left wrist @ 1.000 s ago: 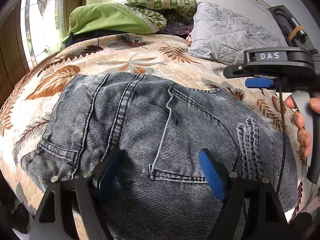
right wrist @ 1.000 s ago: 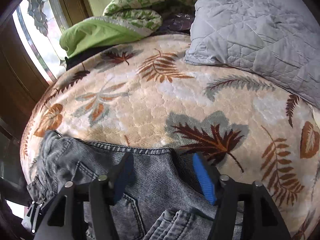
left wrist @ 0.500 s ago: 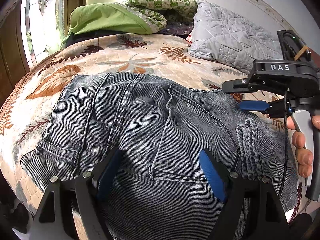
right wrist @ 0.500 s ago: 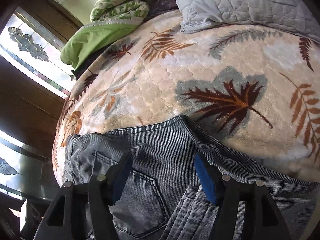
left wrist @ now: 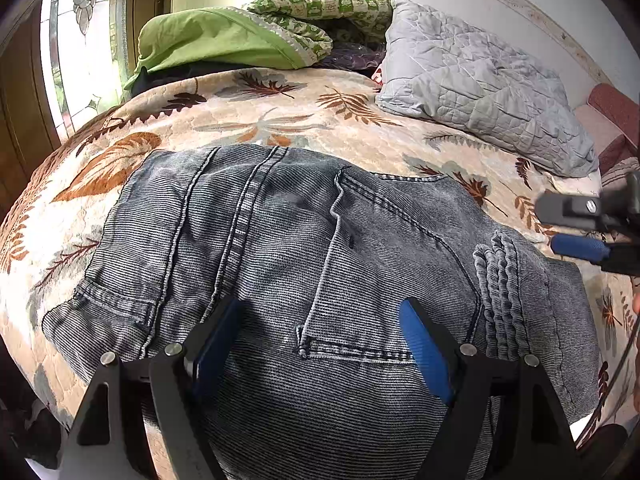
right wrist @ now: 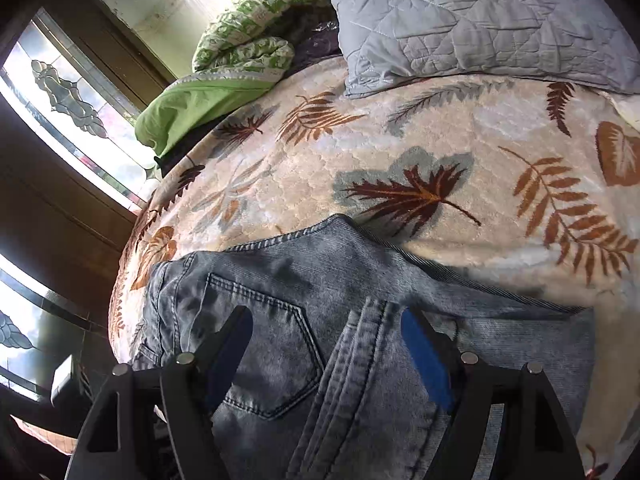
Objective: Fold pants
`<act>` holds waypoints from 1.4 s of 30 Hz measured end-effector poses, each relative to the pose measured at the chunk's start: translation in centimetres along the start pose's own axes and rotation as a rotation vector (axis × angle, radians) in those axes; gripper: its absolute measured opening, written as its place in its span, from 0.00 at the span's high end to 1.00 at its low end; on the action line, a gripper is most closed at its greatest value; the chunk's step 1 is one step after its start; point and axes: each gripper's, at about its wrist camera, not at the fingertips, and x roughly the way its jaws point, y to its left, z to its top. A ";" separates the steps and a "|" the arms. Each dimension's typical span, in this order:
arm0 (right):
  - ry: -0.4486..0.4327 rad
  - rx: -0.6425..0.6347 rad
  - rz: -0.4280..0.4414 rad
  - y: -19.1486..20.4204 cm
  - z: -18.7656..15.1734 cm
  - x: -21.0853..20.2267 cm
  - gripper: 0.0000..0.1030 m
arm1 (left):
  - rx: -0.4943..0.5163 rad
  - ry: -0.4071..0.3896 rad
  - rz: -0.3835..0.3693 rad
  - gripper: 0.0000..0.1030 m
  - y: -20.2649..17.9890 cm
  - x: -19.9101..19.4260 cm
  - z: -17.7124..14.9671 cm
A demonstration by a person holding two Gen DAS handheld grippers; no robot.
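Compared with a second earlier, the right gripper point(left wrist: 580, 246) was seen withdrawn toward the jeans' right edge in the left wrist view, only its blue pad and black frame left showing. In the right wrist view more denim was exposed than before, with a back pocket point(right wrist: 264, 344) now under the right gripper point(right wrist: 326, 356). The left gripper point(left wrist: 320, 344) was kept over the jeans point(left wrist: 304, 248), unchanged, jaws spread wide with nothing held. The right jaws were likewise spread apart, empty, above the denim. The grey jeans were laid folded on the leaf-print bedspread point(left wrist: 280, 120), seams and a ribbed patch point(left wrist: 500, 292) facing up. Beyond the jeans, a grey quilted pillow point(left wrist: 480, 84) and a green blanket point(left wrist: 216, 40) were piled at the bedspread's far side, beside a stained-glass window point(right wrist: 68, 92).
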 end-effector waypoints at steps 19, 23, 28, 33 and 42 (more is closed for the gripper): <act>0.078 -0.108 -0.020 0.7 -7.6 -0.8 0.22 | 0.011 -0.008 0.027 0.21 -0.4 -0.3 -0.4; 0.044 -0.165 -0.035 1.8 -8.0 -1.4 0.22 | 0.010 -0.007 0.025 0.21 -0.3 -0.3 -0.3; 0.136 -0.155 -0.066 0.7 -8.4 1.4 0.22 | 0.006 -0.006 0.018 0.21 -0.2 -0.3 -0.3; 0.079 -0.019 0.097 -0.2 -7.4 -0.8 0.22 | -0.131 -0.042 -0.082 0.21 2.2 -2.6 0.3; 0.148 0.155 0.404 -0.4 -8.0 2.3 0.22 | -0.688 0.024 -0.278 0.21 13.0 -5.0 -3.5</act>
